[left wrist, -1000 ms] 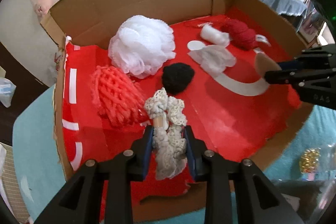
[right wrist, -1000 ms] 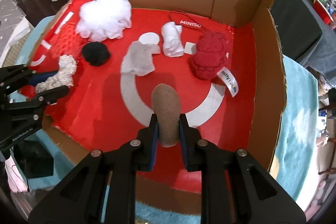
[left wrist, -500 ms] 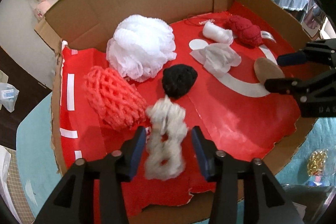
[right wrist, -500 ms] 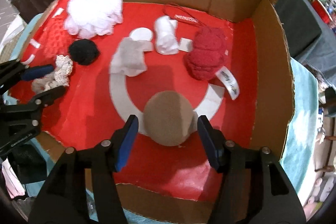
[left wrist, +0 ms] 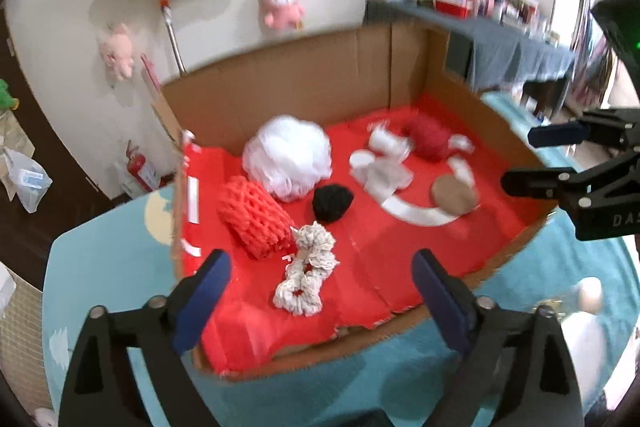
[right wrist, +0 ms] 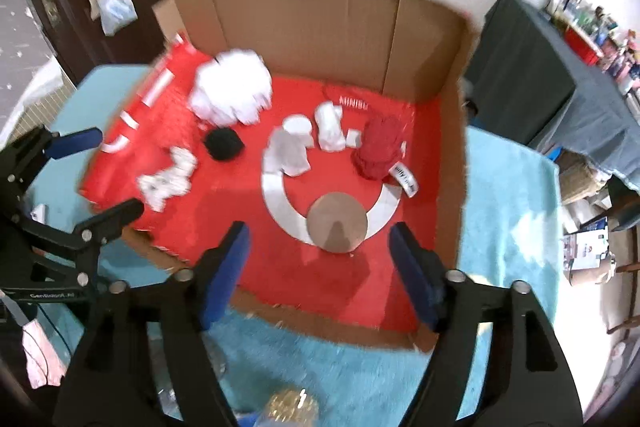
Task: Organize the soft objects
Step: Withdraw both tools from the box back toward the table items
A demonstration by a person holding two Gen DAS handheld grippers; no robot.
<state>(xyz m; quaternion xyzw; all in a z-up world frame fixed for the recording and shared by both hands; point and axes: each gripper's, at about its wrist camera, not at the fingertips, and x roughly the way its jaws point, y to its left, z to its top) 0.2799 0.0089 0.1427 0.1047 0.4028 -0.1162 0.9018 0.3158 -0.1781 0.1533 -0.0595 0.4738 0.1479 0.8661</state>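
A cardboard box (left wrist: 304,83) (right wrist: 320,27) lined in red holds the soft things. A cream lace scrunchie (left wrist: 306,269) (right wrist: 168,181) lies loose near the front left of the lining. My left gripper (left wrist: 320,297) hovers above it, jaws opening wide, nothing between them. A round tan sponge (left wrist: 454,195) (right wrist: 337,222) lies flat on the white ring print. My right gripper (right wrist: 320,263) is above and in front of it, jaws opening, nothing held. Also inside are a white mesh pouf (left wrist: 288,157), a red net sponge (left wrist: 254,221), a black pompom (left wrist: 332,203) and a red knitted piece (right wrist: 380,149).
A grey-white cloth (right wrist: 290,155) and a white roll (right wrist: 330,129) lie mid-box. The box rests on a teal rug (right wrist: 508,211). A gold object (right wrist: 292,407) sits on the rug near the front. Pink plush toys (left wrist: 280,7) hang on the wall behind; a dark-covered table (right wrist: 532,75) stands right.
Both grippers opened and let go: the scrunchie dropped from the left, the tan sponge from the right and now lies flat. Both hands rose and pulled back from the box.
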